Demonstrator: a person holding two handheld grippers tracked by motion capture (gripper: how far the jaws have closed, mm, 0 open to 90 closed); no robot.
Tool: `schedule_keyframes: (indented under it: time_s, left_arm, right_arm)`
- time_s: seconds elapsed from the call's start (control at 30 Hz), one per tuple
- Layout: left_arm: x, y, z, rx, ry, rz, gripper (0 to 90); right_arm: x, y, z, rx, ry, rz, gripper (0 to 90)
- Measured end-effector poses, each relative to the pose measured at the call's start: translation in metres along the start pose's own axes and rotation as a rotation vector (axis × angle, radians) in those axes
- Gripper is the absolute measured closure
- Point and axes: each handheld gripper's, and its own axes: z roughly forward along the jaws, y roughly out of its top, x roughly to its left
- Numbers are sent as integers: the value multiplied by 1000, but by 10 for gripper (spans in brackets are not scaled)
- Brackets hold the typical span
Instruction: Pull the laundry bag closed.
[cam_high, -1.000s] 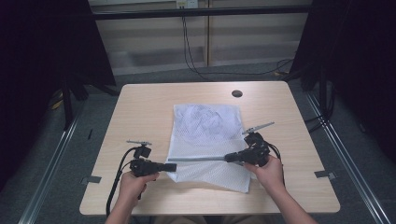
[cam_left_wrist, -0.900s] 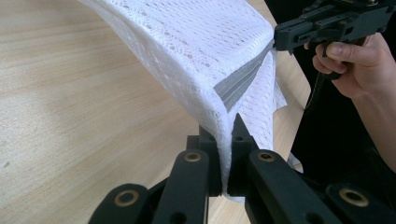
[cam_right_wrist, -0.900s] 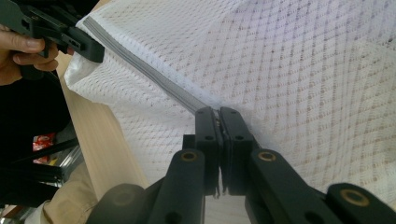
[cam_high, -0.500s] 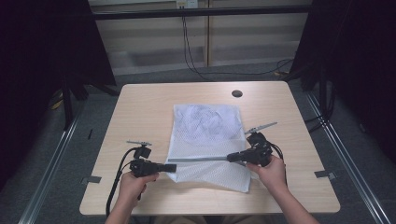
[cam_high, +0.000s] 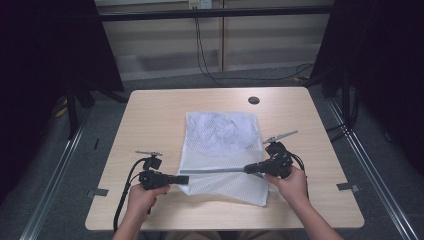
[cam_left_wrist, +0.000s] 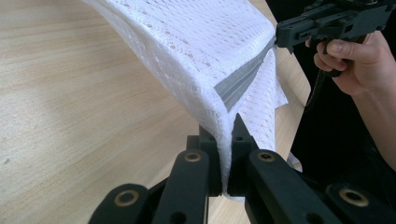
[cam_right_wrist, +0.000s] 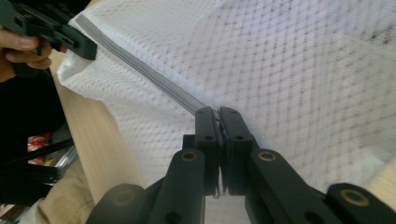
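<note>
- Left gripper (cam_high: 183, 179): jaws pinching the near-left end of the mesh bag (cam_high: 222, 150), at its grey zipper strip (cam_high: 215, 171).
- Zipper strip: long axis runs taut from one pair of jaws to the other, above the surface (cam_high: 150, 115).
- Right gripper (cam_high: 248, 169): jaws pinching the strip's opposite end; bag body extends beyond both.

no readable text, no labels, no numbers anywhere
</note>
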Motion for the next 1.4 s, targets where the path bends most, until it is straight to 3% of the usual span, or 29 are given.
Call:
schedule_keyframes:
  time_s: [0.57,1.4]
  left_arm:
    - [-2,0,1,4,-1,-7,888]
    - [1,-1,-3,-3,3,-12,888]
  right_arm:
    - [-2,-1,-4,0,-5,0,871]
    - [-18,-15,-22,-9,-36,35,871]
